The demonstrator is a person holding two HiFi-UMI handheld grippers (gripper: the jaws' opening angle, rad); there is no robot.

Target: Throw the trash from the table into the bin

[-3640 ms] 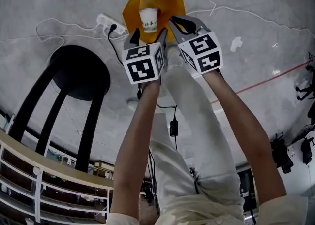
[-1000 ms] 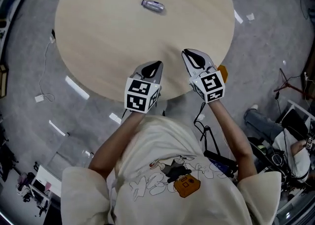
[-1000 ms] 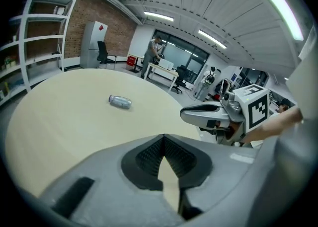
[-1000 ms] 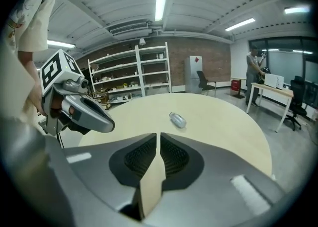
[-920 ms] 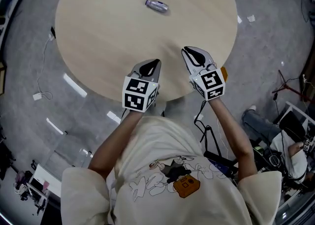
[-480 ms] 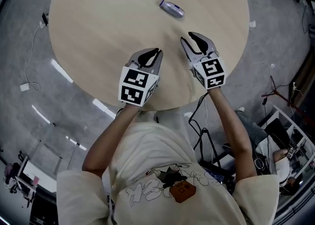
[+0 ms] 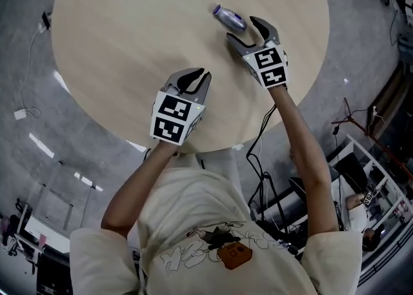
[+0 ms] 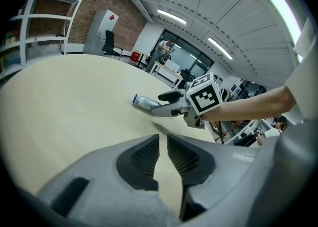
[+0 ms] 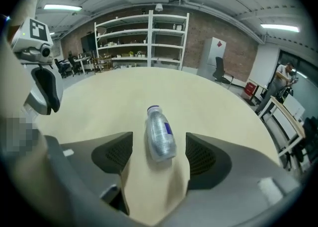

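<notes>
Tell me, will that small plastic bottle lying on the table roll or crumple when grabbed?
The bottle lies on its side on the smooth table, so a nudge would probably roll it. It looks clear, perhaps empty, so likely light and squashable. The right tool, jaws opening, straddles it without touching.

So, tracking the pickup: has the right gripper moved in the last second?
Yes: the right gripper went from the table's near edge to the bottle, now between its opening jaws.

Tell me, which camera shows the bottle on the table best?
The right gripper view: the bottle lies close and large between the right claw's opening jaws. The head view shows it small; the left gripper view, distant, partly hidden.
</notes>
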